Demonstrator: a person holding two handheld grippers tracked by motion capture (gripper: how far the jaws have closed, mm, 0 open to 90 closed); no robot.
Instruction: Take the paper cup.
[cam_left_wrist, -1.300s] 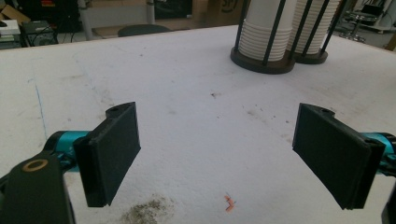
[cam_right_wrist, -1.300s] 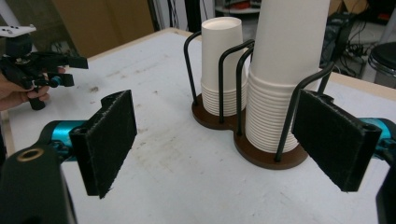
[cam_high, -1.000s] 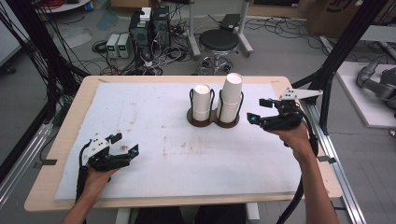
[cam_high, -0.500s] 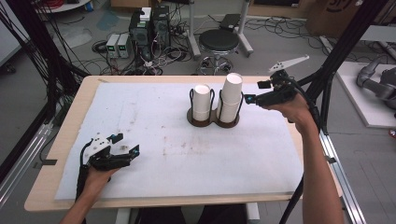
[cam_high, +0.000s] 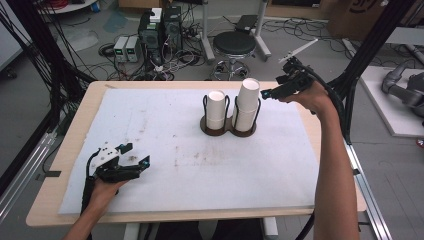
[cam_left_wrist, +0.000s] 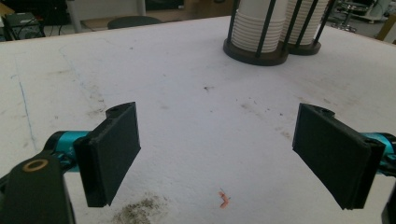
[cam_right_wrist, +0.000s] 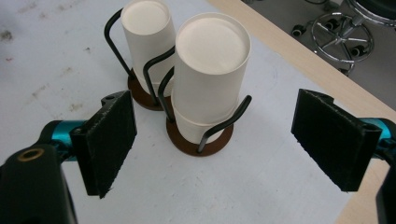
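Two stacks of upside-down white paper cups stand in a black wire holder with round brown bases, at the table's back middle. The right stack (cam_high: 247, 102) is taller than the left stack (cam_high: 217, 107). My right gripper (cam_high: 267, 93) hovers open just right of the taller stack's top. In the right gripper view the taller stack (cam_right_wrist: 210, 70) sits between and beyond the spread jaws of that gripper (cam_right_wrist: 217, 142), untouched, with the shorter stack (cam_right_wrist: 147, 32) behind it. My left gripper (cam_high: 135, 154) rests open near the front left of the mat. In its own view the left gripper (cam_left_wrist: 219, 144) holds nothing, and the cup holder (cam_left_wrist: 254, 32) stands far ahead.
A white stained mat (cam_high: 165, 130) covers the wooden table (cam_high: 75, 125). Behind the table are a black stool (cam_high: 234, 44) and computer boxes (cam_high: 160, 30) with cables on the floor. Black frame posts (cam_high: 362, 55) rise at the table's right.
My right gripper has risen and moved left and back, from the table's right side to the top of the taller cup stack. The left gripper has stayed put.
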